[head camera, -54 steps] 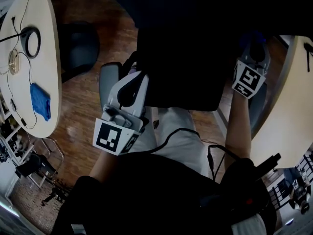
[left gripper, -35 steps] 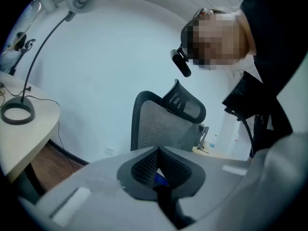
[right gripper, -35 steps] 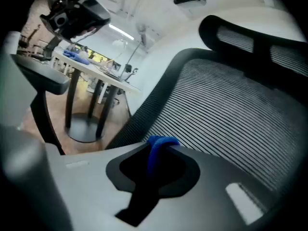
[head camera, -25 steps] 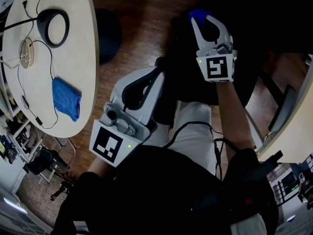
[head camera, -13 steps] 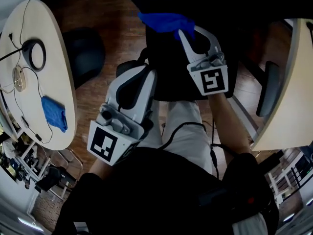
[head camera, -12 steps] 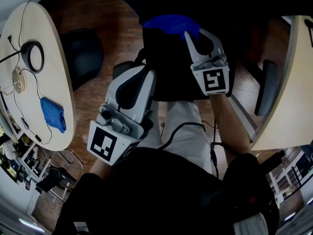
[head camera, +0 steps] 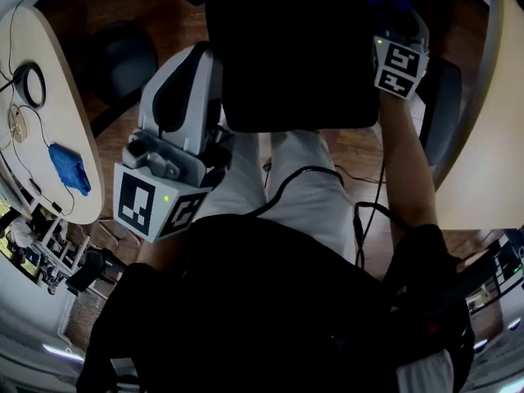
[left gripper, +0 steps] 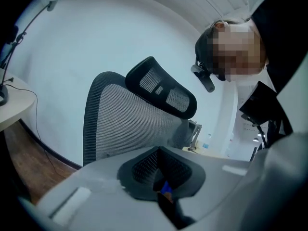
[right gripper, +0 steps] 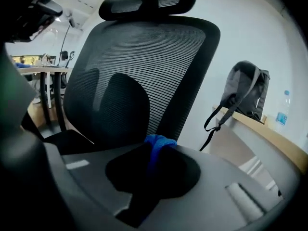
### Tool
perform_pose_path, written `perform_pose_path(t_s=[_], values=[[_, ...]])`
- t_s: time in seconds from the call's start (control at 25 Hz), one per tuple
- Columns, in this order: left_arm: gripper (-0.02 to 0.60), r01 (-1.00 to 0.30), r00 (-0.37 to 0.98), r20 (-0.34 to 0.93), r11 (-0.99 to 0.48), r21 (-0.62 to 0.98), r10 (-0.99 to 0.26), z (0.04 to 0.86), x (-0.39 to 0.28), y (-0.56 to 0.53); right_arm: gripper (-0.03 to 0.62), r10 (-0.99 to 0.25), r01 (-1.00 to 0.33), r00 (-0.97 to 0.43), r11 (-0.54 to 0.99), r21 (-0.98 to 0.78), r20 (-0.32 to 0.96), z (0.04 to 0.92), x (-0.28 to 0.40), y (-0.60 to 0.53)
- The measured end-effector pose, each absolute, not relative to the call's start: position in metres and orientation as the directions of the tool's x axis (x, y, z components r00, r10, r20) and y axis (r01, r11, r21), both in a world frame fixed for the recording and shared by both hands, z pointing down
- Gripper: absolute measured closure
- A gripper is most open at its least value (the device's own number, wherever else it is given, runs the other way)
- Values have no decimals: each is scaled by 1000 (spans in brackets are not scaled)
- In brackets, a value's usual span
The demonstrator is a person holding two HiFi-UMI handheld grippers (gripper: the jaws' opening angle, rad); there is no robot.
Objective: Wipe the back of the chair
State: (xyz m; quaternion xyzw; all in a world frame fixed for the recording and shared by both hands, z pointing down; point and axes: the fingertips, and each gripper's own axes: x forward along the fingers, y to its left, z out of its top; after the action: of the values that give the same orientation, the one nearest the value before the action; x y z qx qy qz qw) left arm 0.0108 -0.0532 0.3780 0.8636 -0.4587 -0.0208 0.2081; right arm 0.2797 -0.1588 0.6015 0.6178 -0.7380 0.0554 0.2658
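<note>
The chair [right gripper: 144, 66] is black mesh, finely ribbed. The cloth [right gripper: 156, 146] is bright blue, like a second cloth [head camera: 70, 169] on the cream counter [head camera: 65, 97]. The backpack [right gripper: 248, 88] is grey, the wooden floor [head camera: 176, 27] reddish brown.

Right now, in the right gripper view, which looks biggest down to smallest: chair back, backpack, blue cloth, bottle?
1. chair back
2. backpack
3. blue cloth, enlarged by sitting nearest the camera
4. bottle
</note>
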Motion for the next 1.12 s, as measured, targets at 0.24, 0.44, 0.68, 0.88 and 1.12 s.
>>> perform_pose_path(t_s=[0.24, 0.44, 0.68, 0.88, 1.12], values=[[575, -810, 542, 179, -453, 372, -821, 378, 5, -45, 550, -864, -894, -181, 343, 287, 470, 600, 268, -168], [575, -827, 511, 183, -422, 372, -840, 382, -12, -36, 550, -840, -830, -281, 456, 322, 465, 594, 230, -168], [575, -841, 470, 171, -381, 385, -866, 377, -40, -29, 550, -805, -760, -393, 556, 336, 444, 591, 159, -172], [575, -844, 443, 157, -352, 405, -883, 373, -77, -27, 549, -717, -612, -523, 692, 382, 461, 594, 64, -166], [575, -844, 431, 164, -332, 421, -887, 373, -130, -31, 551, -586, -432, -659, 808, 401, 472, 596, -51, -152]])
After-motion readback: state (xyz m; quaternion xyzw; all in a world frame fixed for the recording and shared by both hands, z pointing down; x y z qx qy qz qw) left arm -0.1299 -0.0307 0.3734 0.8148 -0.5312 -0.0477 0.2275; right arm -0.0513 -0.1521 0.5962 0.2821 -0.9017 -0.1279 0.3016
